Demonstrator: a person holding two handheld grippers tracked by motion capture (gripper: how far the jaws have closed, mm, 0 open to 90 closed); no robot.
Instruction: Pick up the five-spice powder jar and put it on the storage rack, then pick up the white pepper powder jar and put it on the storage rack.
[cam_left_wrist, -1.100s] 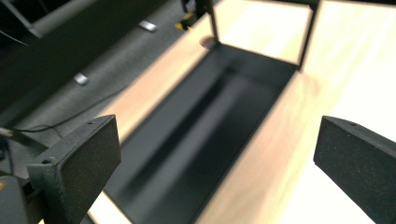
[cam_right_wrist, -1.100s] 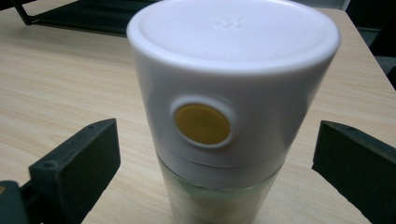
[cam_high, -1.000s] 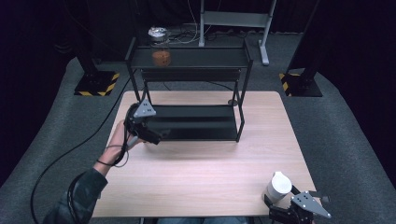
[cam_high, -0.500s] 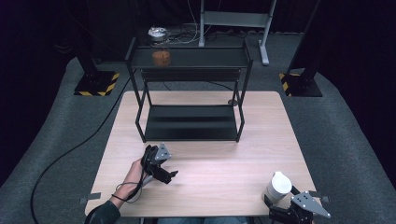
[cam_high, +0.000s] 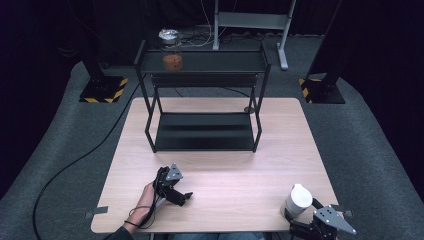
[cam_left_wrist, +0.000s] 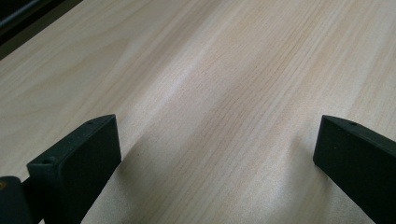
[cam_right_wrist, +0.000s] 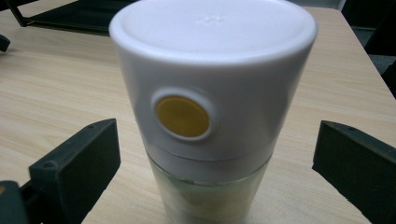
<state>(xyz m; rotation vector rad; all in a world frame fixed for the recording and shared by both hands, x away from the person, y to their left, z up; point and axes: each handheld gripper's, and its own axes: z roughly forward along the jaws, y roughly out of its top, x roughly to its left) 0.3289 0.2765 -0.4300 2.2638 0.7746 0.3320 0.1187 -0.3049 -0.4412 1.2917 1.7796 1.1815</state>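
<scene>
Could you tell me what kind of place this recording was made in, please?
Probably a lab or studio set up for recording, not a home: a wooden table carries a bare black metal shelf rack, dark curtains close it in, and stand bases with hazard-striped edges sit on the grey carpet.

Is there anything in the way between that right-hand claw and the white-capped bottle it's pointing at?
Nothing visible. The right gripper has its jaws spread wide either side of the white-capped clear bottle, with bare wooden table around it.
</scene>
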